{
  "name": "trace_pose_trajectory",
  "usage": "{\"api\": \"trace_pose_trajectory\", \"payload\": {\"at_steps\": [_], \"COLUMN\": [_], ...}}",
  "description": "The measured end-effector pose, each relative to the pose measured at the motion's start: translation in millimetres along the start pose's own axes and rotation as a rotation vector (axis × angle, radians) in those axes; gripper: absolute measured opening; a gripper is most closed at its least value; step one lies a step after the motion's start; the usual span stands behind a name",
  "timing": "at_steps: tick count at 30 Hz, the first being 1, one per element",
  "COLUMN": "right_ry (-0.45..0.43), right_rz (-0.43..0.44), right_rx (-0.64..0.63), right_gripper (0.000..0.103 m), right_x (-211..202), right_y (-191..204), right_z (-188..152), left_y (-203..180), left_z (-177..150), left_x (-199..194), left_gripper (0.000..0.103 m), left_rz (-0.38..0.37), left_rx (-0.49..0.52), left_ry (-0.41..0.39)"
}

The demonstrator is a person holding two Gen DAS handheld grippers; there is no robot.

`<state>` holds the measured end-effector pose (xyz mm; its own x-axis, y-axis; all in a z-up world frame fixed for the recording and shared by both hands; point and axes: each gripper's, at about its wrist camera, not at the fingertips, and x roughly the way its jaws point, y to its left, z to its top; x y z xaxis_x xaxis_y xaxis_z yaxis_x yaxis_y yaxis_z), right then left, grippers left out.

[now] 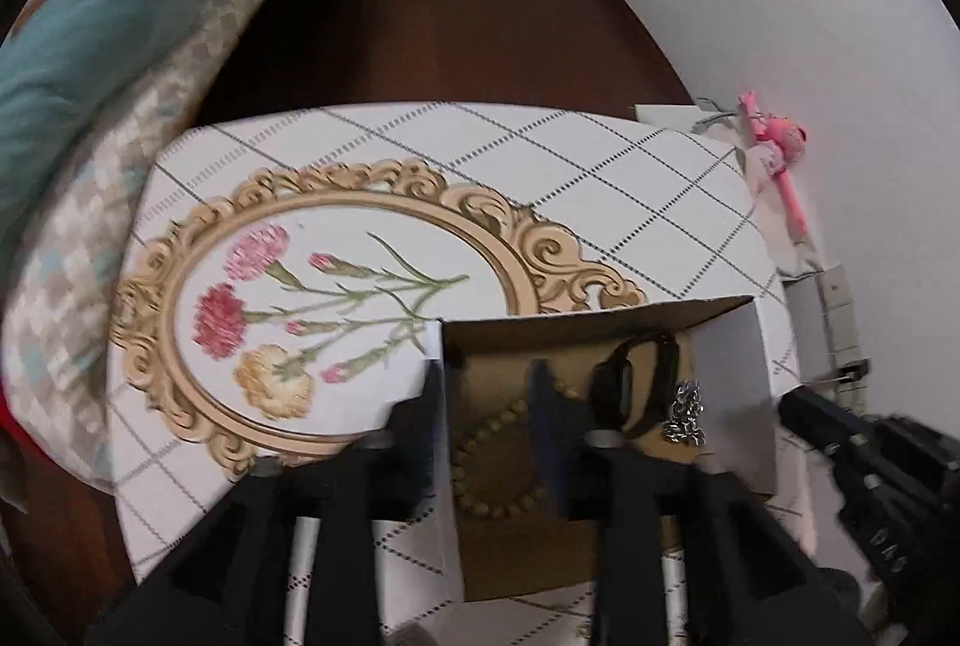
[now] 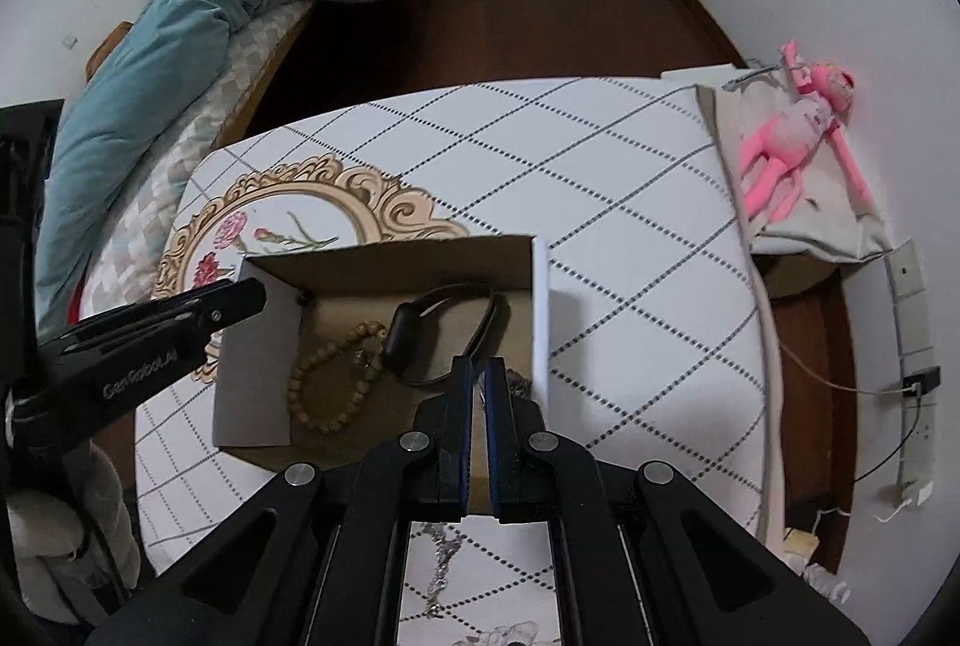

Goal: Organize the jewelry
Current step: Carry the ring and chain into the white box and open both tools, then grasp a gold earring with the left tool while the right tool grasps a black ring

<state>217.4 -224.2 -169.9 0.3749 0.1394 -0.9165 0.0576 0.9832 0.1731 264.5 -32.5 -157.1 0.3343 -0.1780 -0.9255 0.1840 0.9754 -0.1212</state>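
An open cardboard box (image 2: 384, 262) sits on the patterned table. Inside lie a wooden bead bracelet (image 2: 327, 376), a black smart band (image 2: 438, 334) and a silver chain (image 1: 684, 415). My left gripper (image 1: 486, 388) is open, its fingers straddling the box's left wall (image 1: 447, 406); it also shows at the left of the right wrist view (image 2: 240, 301). My right gripper (image 2: 478, 376) is nearly shut over the box's right side, with a bit of silver chain (image 2: 516, 385) showing by its tips. Another silver chain (image 2: 441, 568) lies on the table beneath the right gripper.
The table (image 2: 600, 202) has a white diamond-pattern cloth with a flower and gold frame print (image 1: 336, 298). A pink plush toy (image 2: 792, 129) lies on a bag at the right by the wall. A bed with a teal duvet (image 2: 210, 21) stands to the left.
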Motion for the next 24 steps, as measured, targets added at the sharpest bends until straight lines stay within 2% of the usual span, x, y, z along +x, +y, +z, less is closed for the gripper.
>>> {"api": "trace_pose_trajectory", "payload": {"at_steps": [2,4,6,7,8,10,12,14,18,24], "right_ry": [-0.018,-0.037,-0.055,-0.063,-0.065,-0.058,-0.051,-0.043,-0.055,-0.119], "right_rz": [-0.027,-0.055,-0.09,-0.119,-0.138,-0.172,-0.178,-0.201,-0.235,-0.256], "right_rx": [-0.007,-0.015,-0.025,-0.035,-0.044,-0.05,-0.052,-0.063,-0.074,-0.068], "right_gripper": [0.007,0.017,0.043,0.05,0.06,0.068,0.09,0.099,0.103,0.103], "right_x": [-6,-12,-18,-20,-20,-19,-16,-11,-8,-26], "right_y": [1,2,2,2,3,1,0,0,1,5], "right_z": [1,1,-1,-4,-7,-14,-20,-26,-36,-40], "left_y": [-1,-3,-3,-4,-5,-4,-4,-3,-1,-1], "left_z": [0,-3,-6,-8,-12,-19,-26,-35,-48,-62], "left_x": [-6,-13,-18,-19,-21,-23,-23,-21,-19,-34], "left_gripper": [0.075,0.076,0.094,0.098,0.102,0.103,0.103,0.103,0.103,0.103], "left_rz": [0.008,0.028,0.046,0.054,0.061,0.07,0.077,0.099,0.107,0.114], "left_rx": [0.005,0.013,0.015,0.016,0.019,0.018,0.016,0.017,0.006,0.003], "left_ry": [-0.032,-0.069,-0.088,-0.098,-0.115,-0.133,-0.148,-0.154,-0.144,-0.17]}}
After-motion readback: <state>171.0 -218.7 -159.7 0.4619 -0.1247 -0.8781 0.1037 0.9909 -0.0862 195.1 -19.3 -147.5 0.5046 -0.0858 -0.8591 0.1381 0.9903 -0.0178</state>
